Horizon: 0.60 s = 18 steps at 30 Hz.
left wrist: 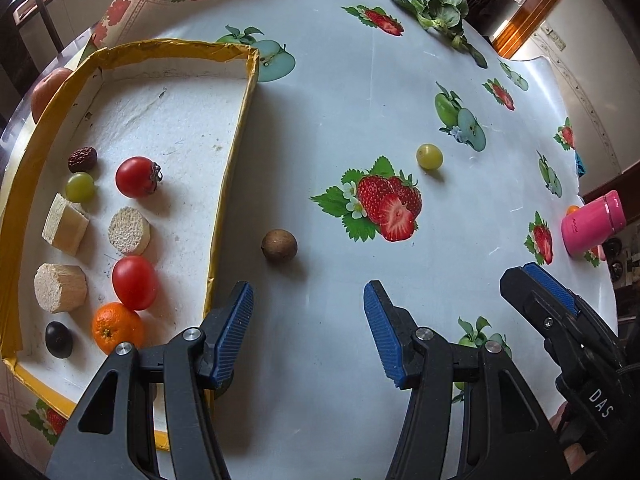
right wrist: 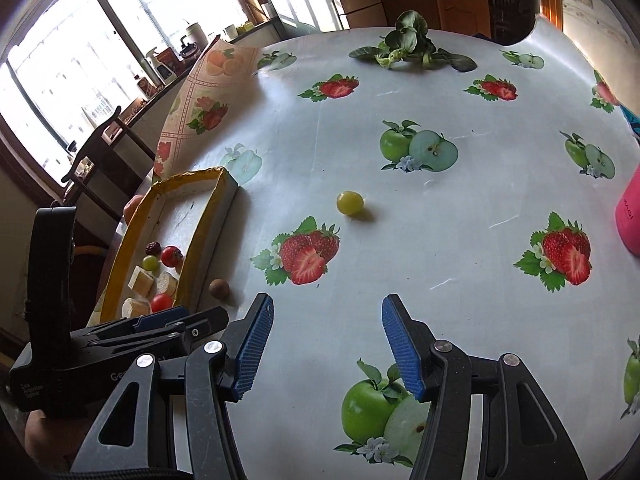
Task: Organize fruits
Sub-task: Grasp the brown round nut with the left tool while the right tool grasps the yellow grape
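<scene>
A shallow yellow-rimmed white tray [left wrist: 244, 92] lies at the left; it also shows in the right wrist view [right wrist: 208, 216]. It holds two red tomatoes [left wrist: 135, 177], a green grape [left wrist: 80, 187], a dried date [left wrist: 82, 159], a small orange [left wrist: 117, 327], a dark grape [left wrist: 58, 339] and three pale cut chunks [left wrist: 129, 230]. A brown round fruit [left wrist: 279, 245] [right wrist: 219, 289] lies on the cloth just right of the tray. A green grape [left wrist: 429, 156] [right wrist: 349, 202] lies further out. My left gripper [left wrist: 308, 332] is open and empty, short of the brown fruit. My right gripper [right wrist: 327, 346] is open and empty; it also shows in the left wrist view [left wrist: 552, 292].
A pink cup [left wrist: 593, 222] [right wrist: 630, 216] stands at the right edge. Leafy greens [left wrist: 438, 12] [right wrist: 408, 46] lie at the far side. A red apple [left wrist: 46, 90] sits behind the tray. The fruit-print cloth [right wrist: 460, 208] curls up at the far left.
</scene>
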Available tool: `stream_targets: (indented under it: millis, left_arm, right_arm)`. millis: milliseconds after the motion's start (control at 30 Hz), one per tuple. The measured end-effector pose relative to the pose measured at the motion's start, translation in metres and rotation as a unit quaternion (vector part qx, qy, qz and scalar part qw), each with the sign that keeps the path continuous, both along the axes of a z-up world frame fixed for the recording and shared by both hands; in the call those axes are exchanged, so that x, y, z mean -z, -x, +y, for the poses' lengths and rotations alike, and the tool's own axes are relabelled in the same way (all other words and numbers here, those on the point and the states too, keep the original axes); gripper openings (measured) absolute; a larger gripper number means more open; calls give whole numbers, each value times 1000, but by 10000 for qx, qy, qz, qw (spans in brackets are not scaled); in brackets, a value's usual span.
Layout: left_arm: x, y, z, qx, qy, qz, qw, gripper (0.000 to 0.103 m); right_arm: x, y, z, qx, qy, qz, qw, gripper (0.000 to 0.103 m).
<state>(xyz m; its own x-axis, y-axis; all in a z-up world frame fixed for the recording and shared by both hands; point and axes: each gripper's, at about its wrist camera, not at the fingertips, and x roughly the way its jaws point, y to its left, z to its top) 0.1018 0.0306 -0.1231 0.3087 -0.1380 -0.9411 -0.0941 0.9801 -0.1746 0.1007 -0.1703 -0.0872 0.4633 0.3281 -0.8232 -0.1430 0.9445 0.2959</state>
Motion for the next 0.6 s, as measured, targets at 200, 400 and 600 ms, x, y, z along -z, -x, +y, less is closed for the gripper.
stream_targets:
  millis: [200,400,600]
  left_arm:
    - [20,-18,2,33,35,162,9999,54]
    - [24,-25,-8,442,-393,-42,9982,51]
    - [24,-34,-12,627,-577,-195,9962,18]
  right_arm:
    - [21,-32,5,-25,104,122,9999,54]
    - [38,-82,18,-86,268,128,9995,54]
    - [61,-118,31,-152,493,213,9984,42]
